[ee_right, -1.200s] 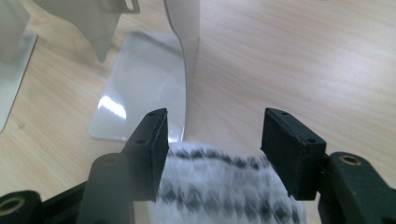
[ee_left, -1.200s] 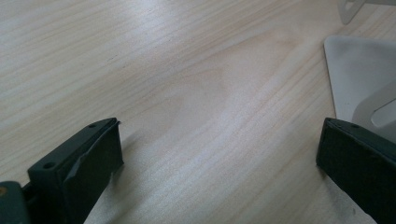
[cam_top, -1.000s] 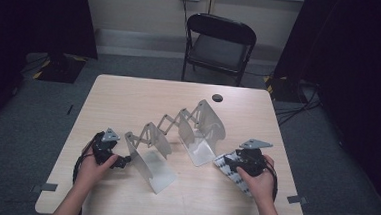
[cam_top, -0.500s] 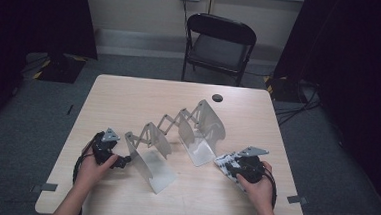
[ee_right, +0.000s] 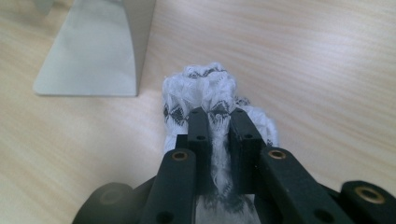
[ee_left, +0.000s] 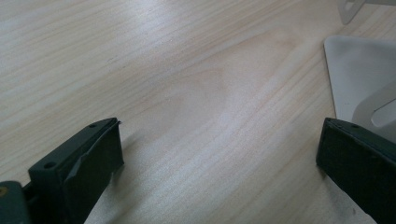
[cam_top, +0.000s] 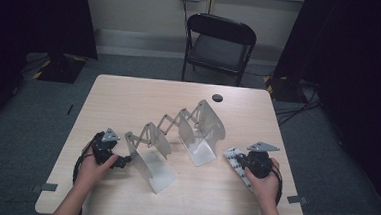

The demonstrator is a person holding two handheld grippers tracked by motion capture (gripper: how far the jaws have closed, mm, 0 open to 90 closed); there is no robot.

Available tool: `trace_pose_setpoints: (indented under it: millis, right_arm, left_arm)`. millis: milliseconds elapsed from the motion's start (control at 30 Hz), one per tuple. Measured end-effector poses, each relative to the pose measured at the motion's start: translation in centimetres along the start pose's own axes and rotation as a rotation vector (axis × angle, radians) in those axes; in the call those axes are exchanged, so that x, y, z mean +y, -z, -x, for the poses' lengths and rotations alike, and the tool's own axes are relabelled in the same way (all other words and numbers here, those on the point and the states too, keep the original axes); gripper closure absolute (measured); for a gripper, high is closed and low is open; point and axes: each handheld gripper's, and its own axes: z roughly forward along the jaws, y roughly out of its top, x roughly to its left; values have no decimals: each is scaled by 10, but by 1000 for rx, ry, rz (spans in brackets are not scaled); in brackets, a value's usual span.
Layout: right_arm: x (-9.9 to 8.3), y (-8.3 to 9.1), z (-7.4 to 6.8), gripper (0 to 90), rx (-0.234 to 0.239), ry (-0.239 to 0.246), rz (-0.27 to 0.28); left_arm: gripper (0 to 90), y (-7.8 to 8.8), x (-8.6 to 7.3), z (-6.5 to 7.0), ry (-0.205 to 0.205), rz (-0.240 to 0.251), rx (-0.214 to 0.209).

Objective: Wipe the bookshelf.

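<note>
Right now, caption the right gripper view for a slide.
Right gripper pinching a white cloth on the table, beside the rack.

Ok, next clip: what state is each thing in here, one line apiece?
Right gripper: jaws just closed, now shut on the white patterned cloth.
White patterned cloth: bunched, lying on the table.
Left gripper: open, nothing between the jaws, beside the rack.
Expanding metal rack: stretched out, standing upright on the table.
Folding chair: unfolded, unoccupied.

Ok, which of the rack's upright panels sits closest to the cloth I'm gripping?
The right-end panel, the one with the rounded top beside the right gripper pinching the white patterned cloth; the other panels stand nearer the left gripper.
</note>
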Motion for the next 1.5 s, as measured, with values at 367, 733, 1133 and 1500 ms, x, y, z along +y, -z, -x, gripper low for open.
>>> trace_pose_setpoints:
  millis: [367, 733, 1133, 1500]
  right_arm:
    - [38, -30, -13, 778, 31, -8, 26]
    - [34, -23, -19, 489, 51, 4, 16]
    - [2, -10, -16, 448, 35, 0, -37]
    - [9, -31, -10, 719, 42, -46, -47]
  left_arm:
    - [0, 0, 0, 0, -1, 0, 0]
    - [1, 0, 0, 0, -1, 0, 0]
    - [1, 0, 0, 0, 0, 0, 1]
    - [1, 0, 0, 0, 0, 0, 1]
